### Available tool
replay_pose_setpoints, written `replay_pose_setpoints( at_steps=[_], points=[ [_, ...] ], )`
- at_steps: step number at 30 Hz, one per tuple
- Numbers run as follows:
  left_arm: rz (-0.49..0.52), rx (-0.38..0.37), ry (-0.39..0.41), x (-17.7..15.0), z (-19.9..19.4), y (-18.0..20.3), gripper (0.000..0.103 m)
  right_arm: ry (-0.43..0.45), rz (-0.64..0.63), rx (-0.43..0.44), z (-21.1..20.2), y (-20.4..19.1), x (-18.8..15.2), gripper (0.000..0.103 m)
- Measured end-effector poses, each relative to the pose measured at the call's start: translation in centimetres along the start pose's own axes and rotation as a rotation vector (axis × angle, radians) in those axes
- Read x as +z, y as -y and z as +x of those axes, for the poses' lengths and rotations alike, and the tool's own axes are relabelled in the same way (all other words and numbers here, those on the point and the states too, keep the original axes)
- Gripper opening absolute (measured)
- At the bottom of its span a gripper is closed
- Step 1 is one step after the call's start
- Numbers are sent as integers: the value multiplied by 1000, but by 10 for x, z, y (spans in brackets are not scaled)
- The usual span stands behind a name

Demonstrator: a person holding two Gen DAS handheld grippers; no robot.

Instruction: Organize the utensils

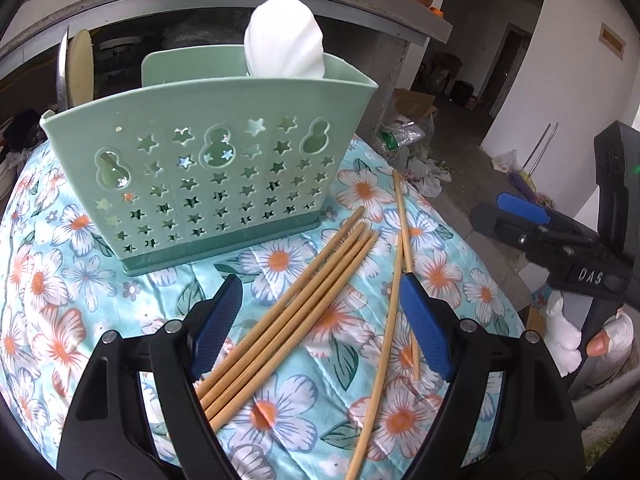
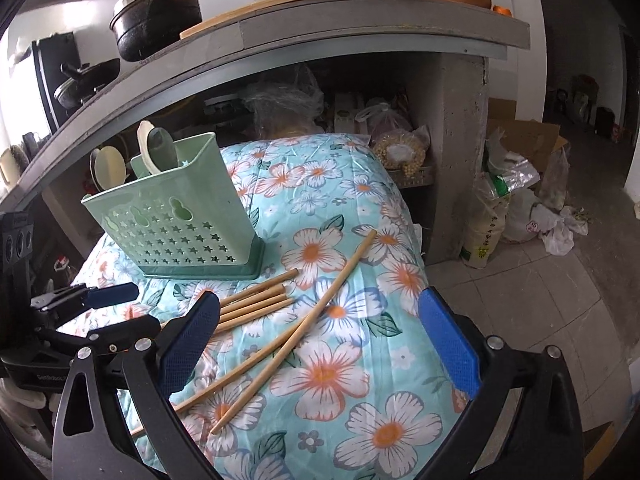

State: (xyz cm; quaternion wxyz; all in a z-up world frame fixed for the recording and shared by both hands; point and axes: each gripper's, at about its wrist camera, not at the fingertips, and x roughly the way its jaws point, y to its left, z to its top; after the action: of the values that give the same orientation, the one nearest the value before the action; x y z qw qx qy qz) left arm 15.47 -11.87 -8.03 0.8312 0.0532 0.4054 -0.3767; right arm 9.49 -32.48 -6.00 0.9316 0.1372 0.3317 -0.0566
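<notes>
A green plastic utensil holder [image 1: 208, 176] with star holes stands on the floral cloth and holds a white spoon [image 1: 284, 40] and other utensils [image 1: 78, 66]. Several bamboo chopsticks [image 1: 292, 312] lie bundled on the cloth in front of it, with two more crossed [image 1: 394, 264] to the right. My left gripper [image 1: 320, 320] is open, its fingers either side of the bundle, low over the cloth. My right gripper [image 2: 320, 328] is open above the crossed pair [image 2: 296, 332]; the holder [image 2: 180, 216] and the bundle [image 2: 256, 304] show to its left. Each gripper shows in the other's view: the right one [image 1: 520, 208], the left one [image 2: 112, 292].
The floral cloth [image 1: 440, 276] covers a raised surface that drops off on the right to a tiled floor [image 2: 540, 300]. A grey counter [image 2: 360, 28] with pots overhangs behind. Bags and boxes [image 2: 520, 184] stand on the floor at the right.
</notes>
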Motion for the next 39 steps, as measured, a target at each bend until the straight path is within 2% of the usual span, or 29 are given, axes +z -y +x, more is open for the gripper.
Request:
replay_pose_setpoints(
  at_steps=[6,16,23,30,35,37,39],
  points=[
    [11,-5,-20,-1,4,1,77,-44,112,62,6,18,1,95],
    [36,33,-22,-9,5,2,76,-132,238,131,22,41,2,71],
    [68,34,-3,-17,-4,-2,61,-229,247,138,58,34,11,55],
    [107,21,4,-23,-9,-1,42,-305,251,52,102,37,25,35],
    [119,8,7,-26,-11,0,33,-326,233,11,124,39,33,25],
    [118,2,3,-26,-11,0,30,-328,229,0,126,39,33,18],
    [118,-3,0,-27,-12,1,27,-329,239,5,124,41,34,15]
  ],
)
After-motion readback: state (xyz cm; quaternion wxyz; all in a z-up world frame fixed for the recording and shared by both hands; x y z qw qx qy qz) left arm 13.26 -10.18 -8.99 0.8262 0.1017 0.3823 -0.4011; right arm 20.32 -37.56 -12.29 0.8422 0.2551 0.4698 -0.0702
